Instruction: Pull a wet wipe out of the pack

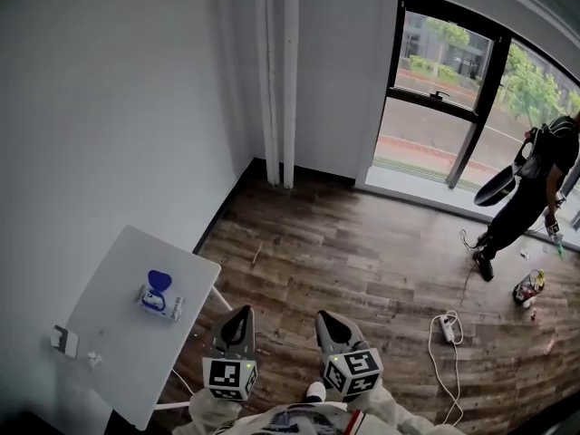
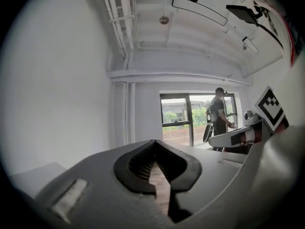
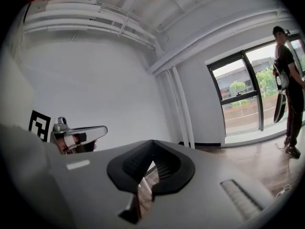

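Head view: the wet wipe pack (image 1: 159, 299) lies on a white table (image 1: 118, 370) at the left of the scene, toward the table's far half. Its blue lid (image 1: 159, 281) stands flipped open at the far end of the pack. Too small to tell whether a wipe sticks out of the opening. A small white object (image 1: 63, 341) sits at the table's left edge, apart from the pack.

Left gripper (image 1: 241, 314): held near the body over the wood floor (image 1: 362, 261), just right of the table's near corner and well apart from the pack. In the left gripper view the jaws of the left gripper (image 2: 153, 149) are pressed together at the tips. Nothing is between them; only floor shows through the gap below the tips.

Right gripper (image 1: 328, 317): beside the left one, to its right, the two apart from each other. In the right gripper view its jaws (image 3: 152, 147) are likewise pressed together and empty, with floor visible behind them.

Surroundings: white pipes (image 1: 276, 80) run up the far corner of the room. A dark-framed window (image 1: 444, 89) fills the far right wall, and a person (image 1: 530, 198) in dark clothes stands in front of it. A white power strip (image 1: 448, 327) with its cable lies on the floor at right.
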Demonstrator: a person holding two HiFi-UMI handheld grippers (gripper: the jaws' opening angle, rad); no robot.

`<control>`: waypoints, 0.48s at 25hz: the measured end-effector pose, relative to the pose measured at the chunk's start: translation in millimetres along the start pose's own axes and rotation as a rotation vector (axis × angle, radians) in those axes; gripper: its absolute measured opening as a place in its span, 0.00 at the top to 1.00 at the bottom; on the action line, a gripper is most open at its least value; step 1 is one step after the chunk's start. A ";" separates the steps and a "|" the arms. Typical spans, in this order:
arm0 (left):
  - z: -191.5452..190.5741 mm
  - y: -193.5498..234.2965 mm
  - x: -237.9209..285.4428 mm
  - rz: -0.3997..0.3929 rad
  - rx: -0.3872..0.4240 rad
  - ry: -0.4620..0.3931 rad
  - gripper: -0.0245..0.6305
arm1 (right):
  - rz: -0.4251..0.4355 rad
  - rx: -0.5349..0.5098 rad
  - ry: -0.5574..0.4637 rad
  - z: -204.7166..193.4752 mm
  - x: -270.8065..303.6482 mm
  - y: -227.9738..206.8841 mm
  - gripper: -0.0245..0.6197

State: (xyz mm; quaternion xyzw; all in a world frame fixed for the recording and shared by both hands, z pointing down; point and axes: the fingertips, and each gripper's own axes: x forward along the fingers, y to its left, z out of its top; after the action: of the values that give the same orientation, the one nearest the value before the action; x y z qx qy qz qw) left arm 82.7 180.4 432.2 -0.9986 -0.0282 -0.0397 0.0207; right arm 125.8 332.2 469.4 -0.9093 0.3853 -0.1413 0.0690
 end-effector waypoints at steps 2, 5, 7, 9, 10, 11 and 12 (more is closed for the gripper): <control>-1.2 0.9 10.4 0.028 -0.003 0.006 0.96 | 0.030 -0.003 0.008 2.4 11.4 -9.4 0.95; -6.2 -0.4 20.2 0.077 -0.002 0.014 0.96 | 0.075 -0.011 0.016 4.8 23.0 -23.0 0.95; -8.1 -1.7 25.7 0.117 -0.001 0.010 0.96 | 0.105 -0.016 0.016 6.0 30.3 -31.5 0.95; -8.4 -3.5 30.9 0.150 0.001 0.009 0.96 | 0.137 -0.011 0.023 5.9 40.5 -36.8 0.95; -9.2 -4.0 31.5 0.163 0.003 0.015 0.96 | 0.155 -0.007 0.031 4.7 45.3 -36.2 0.95; -10.8 -3.0 30.2 0.177 0.007 0.023 0.96 | 0.176 -0.004 0.040 3.1 49.7 -33.1 0.95; -13.1 0.0 27.7 0.195 0.009 0.032 0.96 | 0.200 -0.004 0.047 1.3 53.9 -27.9 0.95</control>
State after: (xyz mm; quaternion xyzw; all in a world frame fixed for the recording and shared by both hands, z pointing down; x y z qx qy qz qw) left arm 109.3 181.3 447.5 -0.9958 0.0691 -0.0531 0.0293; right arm 180.9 312.8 485.6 -0.8628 0.4761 -0.1542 0.0718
